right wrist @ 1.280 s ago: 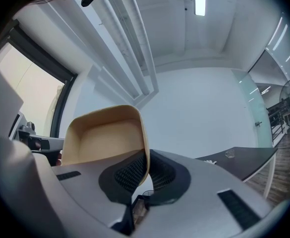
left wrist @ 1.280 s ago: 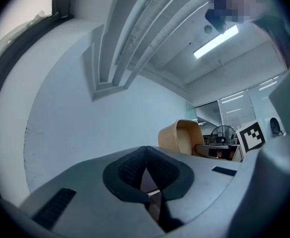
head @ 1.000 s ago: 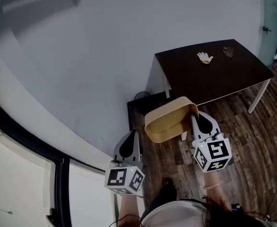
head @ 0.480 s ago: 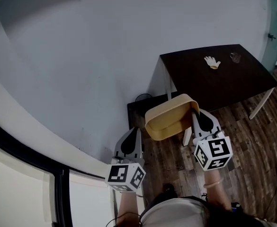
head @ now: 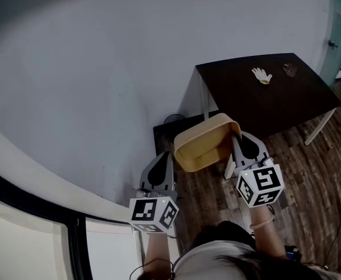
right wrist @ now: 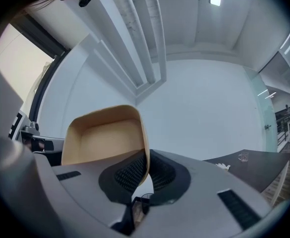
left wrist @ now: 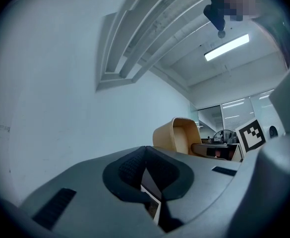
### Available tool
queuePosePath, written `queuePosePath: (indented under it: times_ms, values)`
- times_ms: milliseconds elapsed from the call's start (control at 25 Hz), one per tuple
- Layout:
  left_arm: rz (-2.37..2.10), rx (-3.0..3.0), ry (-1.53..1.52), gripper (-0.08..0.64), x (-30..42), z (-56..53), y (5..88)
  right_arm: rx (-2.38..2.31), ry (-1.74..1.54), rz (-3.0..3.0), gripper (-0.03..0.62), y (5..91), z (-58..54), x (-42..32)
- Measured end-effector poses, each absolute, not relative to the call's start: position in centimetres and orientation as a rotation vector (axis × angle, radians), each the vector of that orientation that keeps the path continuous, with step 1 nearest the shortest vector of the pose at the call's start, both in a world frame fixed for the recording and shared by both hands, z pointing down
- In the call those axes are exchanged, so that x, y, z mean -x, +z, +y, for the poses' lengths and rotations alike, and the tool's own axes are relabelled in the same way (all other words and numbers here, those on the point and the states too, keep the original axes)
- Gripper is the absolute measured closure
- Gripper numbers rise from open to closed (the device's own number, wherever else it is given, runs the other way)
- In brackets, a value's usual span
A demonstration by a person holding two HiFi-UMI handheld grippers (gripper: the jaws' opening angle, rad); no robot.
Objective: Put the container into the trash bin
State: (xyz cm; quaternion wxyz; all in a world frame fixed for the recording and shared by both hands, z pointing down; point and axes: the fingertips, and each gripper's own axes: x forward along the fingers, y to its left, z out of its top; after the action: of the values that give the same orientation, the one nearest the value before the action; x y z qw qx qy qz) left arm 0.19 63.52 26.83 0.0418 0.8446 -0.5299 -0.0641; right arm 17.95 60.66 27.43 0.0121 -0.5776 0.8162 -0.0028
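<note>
Since only one thin wall of the tan container (head: pixel 202 147) is pinched, it may pivot or slip free short of the dark bin (head: pixel 169 134) at the far wall. Right gripper (head: pixel 236 144) is clamped on its right rim, with the container held aloft just near the bin. Left gripper (head: pixel 161 169) is closed and empty.

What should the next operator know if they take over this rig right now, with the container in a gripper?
Right gripper: shut on the side wall of the tan container, which is held in the air.
Left gripper: shut, empty, to the container's left.
Dark box: on the floor between the wall and the dark table, partly behind the container in the head view; probably the trash bin.
Done: container picked up and carried close.
Left: bring it over the bin and open the right jaws.
</note>
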Motion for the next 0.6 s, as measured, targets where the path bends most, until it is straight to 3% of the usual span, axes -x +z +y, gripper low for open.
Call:
queuePosePath:
  times_ms: [600]
  values:
    - [-1.652, -2.546, -0.193, 0.540, 1.6, 56.9, 28.1, 1.791, -0.010, 2.540, 0.580, 27.9, 53.0, -16.6]
